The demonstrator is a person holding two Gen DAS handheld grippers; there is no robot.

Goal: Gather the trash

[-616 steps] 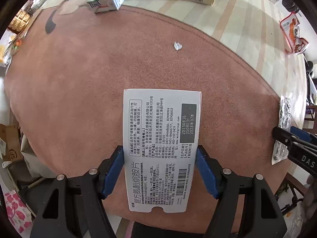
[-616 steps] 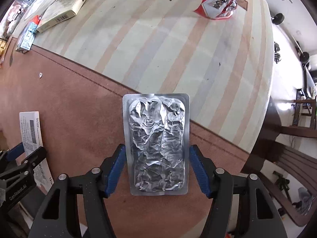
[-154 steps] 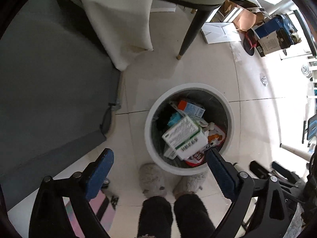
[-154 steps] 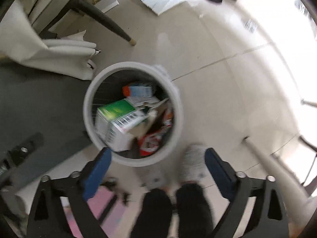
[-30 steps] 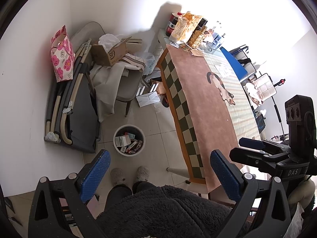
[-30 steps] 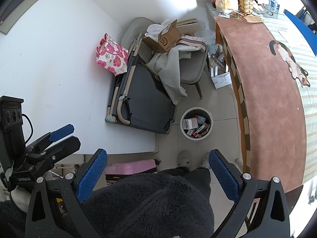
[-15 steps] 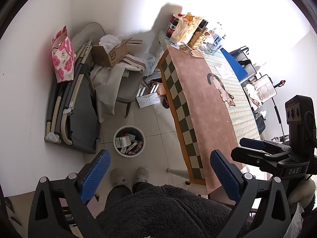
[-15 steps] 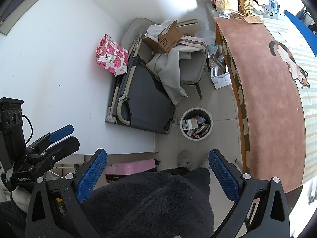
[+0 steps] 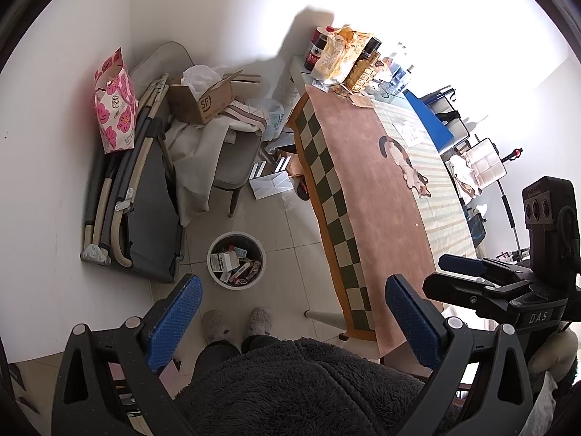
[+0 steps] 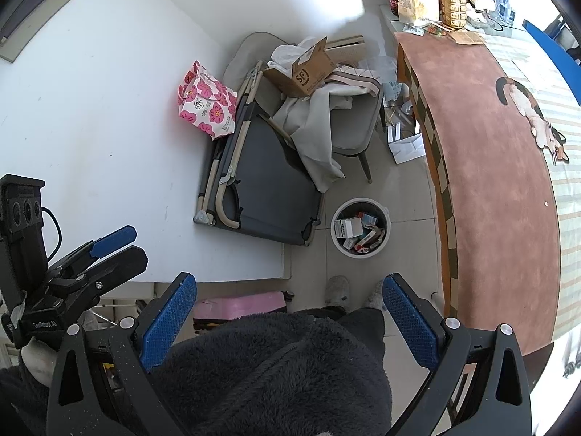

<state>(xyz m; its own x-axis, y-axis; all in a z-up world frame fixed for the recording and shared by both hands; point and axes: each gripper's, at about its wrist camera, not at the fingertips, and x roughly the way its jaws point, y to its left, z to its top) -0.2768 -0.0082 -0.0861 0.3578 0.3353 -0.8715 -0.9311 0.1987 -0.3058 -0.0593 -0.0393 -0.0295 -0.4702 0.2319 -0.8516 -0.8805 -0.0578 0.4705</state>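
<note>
A white round trash bin (image 9: pixel 214 247) stands on the tiled floor far below, with several boxes and wrappers (image 9: pixel 232 263) in it. It also shows in the right wrist view (image 10: pixel 336 243). My left gripper (image 9: pixel 292 312) is open and empty, held high above the floor. My right gripper (image 10: pixel 290 309) is open and empty too, at the same height. Each gripper shows at the edge of the other's view, the right gripper (image 9: pixel 468 272) and the left gripper (image 10: pixel 109 247). The table (image 9: pixel 381 196) has a brown cloth with a cat picture.
A folded grey cot (image 9: pixel 145 218) leans by the white wall. A chair (image 9: pixel 232 160) holds cloth and a cardboard box (image 9: pixel 203 98). A pink flowered bag (image 9: pixel 114 109) stands against the wall. Bottles and snack bags (image 9: pixel 345 54) crowd the table's far end. The person's slippers (image 9: pixel 236 321) are beside the bin.
Over the last second almost nothing moved. Earlier, both grippers held a box and a foil blister pack at the table, then hung open just over the bin; now they are raised high.
</note>
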